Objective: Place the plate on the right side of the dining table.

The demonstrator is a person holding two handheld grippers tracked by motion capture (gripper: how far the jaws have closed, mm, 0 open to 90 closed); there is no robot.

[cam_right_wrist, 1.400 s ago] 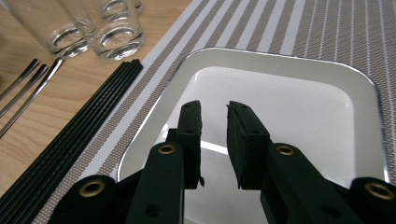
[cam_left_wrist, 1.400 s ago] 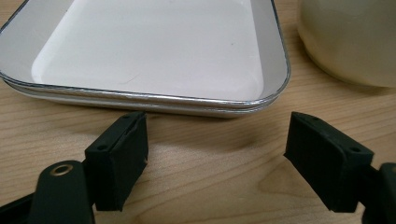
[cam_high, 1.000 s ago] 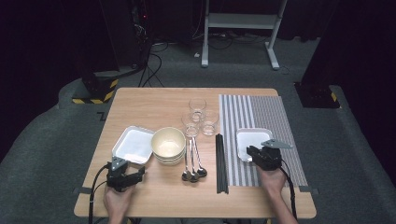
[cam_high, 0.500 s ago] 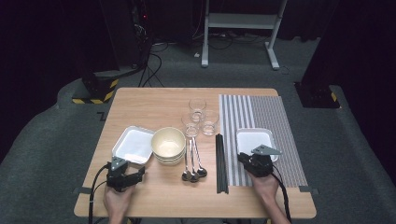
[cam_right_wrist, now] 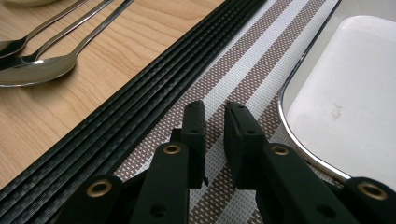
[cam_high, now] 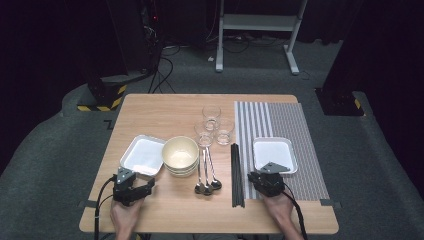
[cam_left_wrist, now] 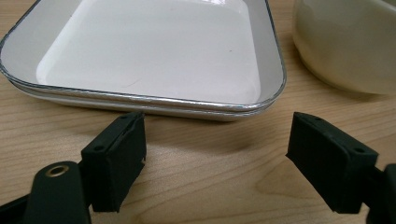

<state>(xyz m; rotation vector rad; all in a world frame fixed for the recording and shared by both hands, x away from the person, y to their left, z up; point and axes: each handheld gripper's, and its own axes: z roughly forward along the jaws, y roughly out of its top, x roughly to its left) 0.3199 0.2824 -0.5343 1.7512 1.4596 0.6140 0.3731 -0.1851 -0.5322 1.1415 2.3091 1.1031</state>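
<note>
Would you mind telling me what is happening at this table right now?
A person is laying a table with a gripper in each hand. The right gripper, its jaws nearly closed on nothing, hangs low over the striped placemat between the black chopsticks and a white tray. The left gripper waits, jaws wide open, in front of the other white tray beside the cream bowls.

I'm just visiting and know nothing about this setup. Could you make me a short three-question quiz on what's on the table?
1. How many glasses stand on the table?
2. True or false: the right gripper holds a spoon.
3. The chopsticks lie along which edge of the striped mat: A near, B left, C right?

Key: 1. Three. 2. False; its jaws are nearly shut with nothing between them. 3. B.
</note>
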